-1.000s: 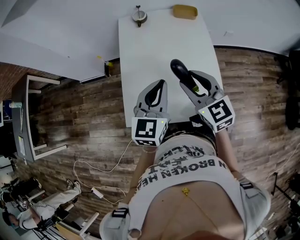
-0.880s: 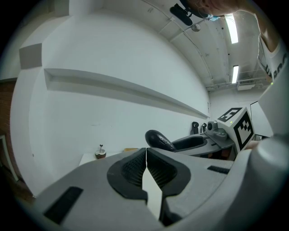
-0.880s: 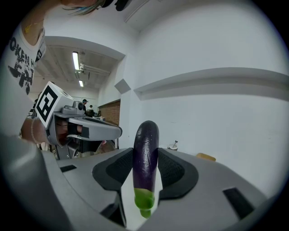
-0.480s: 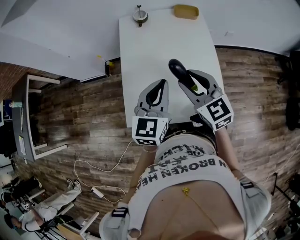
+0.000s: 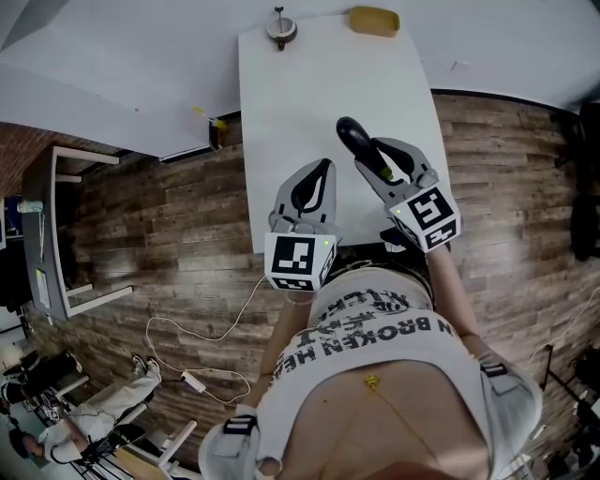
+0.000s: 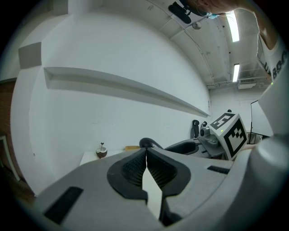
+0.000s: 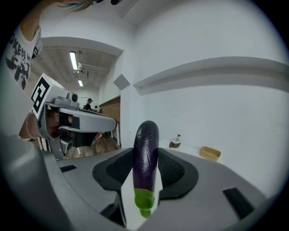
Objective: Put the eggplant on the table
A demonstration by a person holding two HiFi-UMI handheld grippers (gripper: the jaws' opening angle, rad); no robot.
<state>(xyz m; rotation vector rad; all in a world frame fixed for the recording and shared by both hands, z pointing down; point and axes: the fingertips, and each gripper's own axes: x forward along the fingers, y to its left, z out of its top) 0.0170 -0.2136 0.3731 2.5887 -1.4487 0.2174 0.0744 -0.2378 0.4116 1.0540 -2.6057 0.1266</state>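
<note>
While my right claw (image 5: 373,156) clamps the eggplant (image 5: 353,136), its jaws stand partway apart, with the pads pressing on both flanks of the purple body. I hold it over the near half of the white surface (image 5: 309,84). The eggplant lies lengthwise along the jaws, green stem end back toward me at 6 o'clock. Its dark rounded tip pokes out past the fingertips toward 11 o'clock. I judge that this grip lets its long side meet the surface first, rather than a tip. My left claw (image 5: 325,167) sits at 9 o'clock of the right one, jaws pressed together with nothing between them. It is parked beside the work so that it does not crowd the landing spot. At the far edge, a small brown round thing with a stem (image 5: 278,31) stands at about 11 o'clock from the eggplant. A tan dish (image 5: 372,21) lies at 12 o'clock, and both are well apart from it, so the patch under the eggplant is bare. I cannot tell whether the eggplant touches the surface yet, though I judge it is just above. What remains is to lower it until its belly rests, then widen the jaws. Being round, it may roll a little once freed.
</note>
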